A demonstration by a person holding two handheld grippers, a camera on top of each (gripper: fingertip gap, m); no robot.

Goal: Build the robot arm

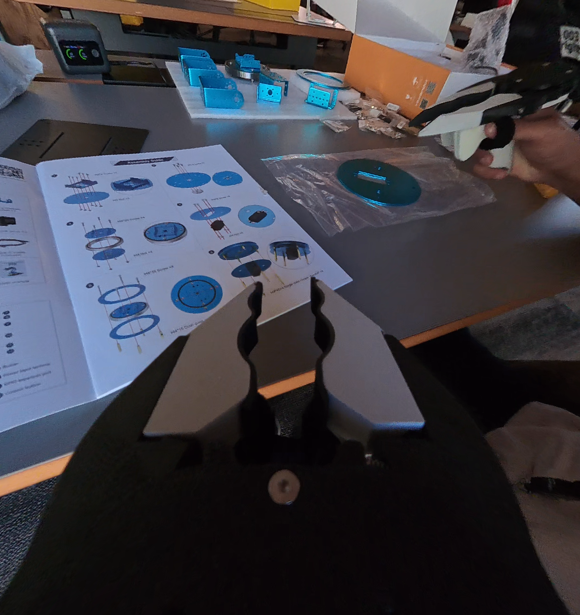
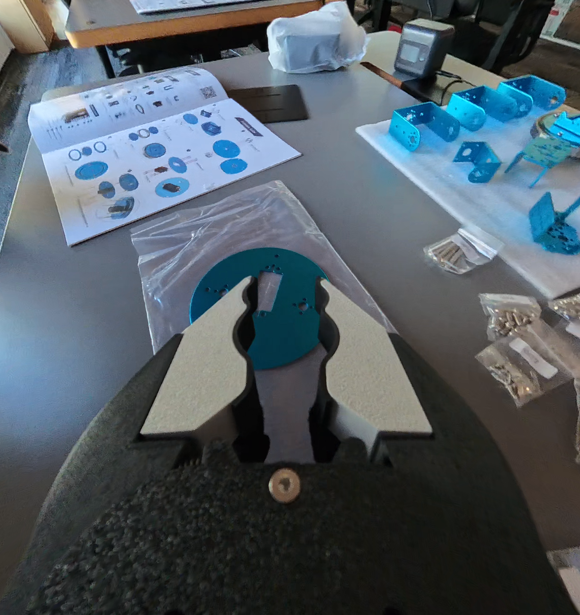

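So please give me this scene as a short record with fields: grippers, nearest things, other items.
left gripper: open, empty, above booklet at table edge
right gripper: open, empty, above blue disc
disc: lies on clear bag
table: grey
foam sheet: holds blue brackets
screw bags: right of disc

The right gripper [image 2: 285, 283] covers the near part of the blue disc [image 2: 283, 332], the booklet [image 1: 122, 253] is cut off at the left picture edge, the screw bags [image 2: 514, 352] at the worktop's right edge are blurred, and the holding hand [image 1: 541, 149] is smeared.
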